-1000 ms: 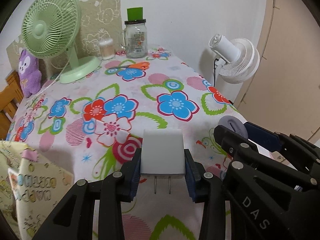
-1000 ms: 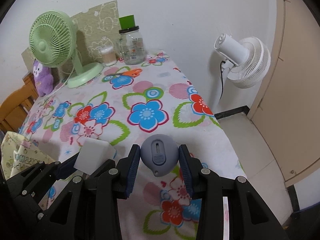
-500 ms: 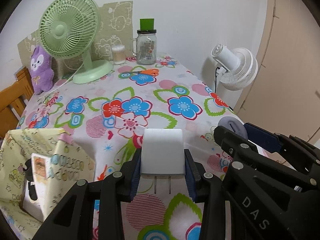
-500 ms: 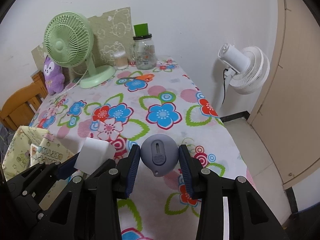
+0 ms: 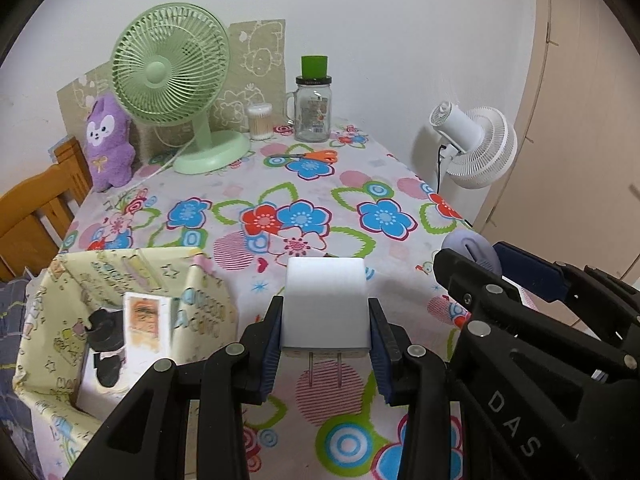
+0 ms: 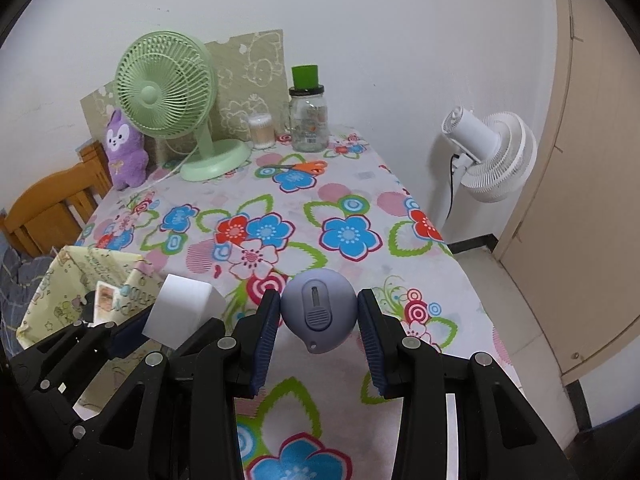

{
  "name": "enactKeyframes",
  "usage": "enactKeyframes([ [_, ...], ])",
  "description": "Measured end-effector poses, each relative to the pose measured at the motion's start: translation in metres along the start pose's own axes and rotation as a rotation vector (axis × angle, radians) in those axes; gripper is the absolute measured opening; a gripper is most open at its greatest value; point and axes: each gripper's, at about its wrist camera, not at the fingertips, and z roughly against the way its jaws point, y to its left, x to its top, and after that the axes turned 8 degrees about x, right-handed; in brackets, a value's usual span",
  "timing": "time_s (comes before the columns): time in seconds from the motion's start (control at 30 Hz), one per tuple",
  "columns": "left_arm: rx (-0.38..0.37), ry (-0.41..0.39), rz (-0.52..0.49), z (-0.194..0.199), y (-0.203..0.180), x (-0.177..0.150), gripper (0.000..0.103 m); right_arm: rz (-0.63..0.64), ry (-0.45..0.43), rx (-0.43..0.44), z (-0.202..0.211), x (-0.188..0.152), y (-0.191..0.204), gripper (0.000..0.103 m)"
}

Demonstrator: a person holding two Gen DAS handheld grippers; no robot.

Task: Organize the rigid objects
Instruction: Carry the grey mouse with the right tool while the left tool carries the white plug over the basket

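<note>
Left wrist view: the left gripper (image 5: 325,328) clamps a white charger (image 5: 325,304) above the worktop (image 5: 360,184), and the right gripper (image 6: 318,320) pinches a lilac tape measure (image 6: 318,312). Neither is yet in the yellow box (image 5: 52,312), which holds a few items.

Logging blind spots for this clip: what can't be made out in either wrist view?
- Yellow storage bag: its contents are partly hidden by its own folded walls in both views; its left part is cut off by the fisheye rim.
- Glass jar: label too small to read.
- Grey round object: left wrist view shows only its top, behind the right gripper.
</note>
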Motion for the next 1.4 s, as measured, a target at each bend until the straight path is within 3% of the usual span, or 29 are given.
enactKeyframes([
  [0.37,-0.038,0.024,0.015,0.017,0.017,-0.006,0.04,-0.002,-0.013,0.014,0.02,-0.004,0.022,0.043],
  [1.4,0.017,-0.024,0.008,0.038,0.082,-0.006,0.04,0.05,-0.038,0.038,0.024,0.003,0.095,0.043],
])
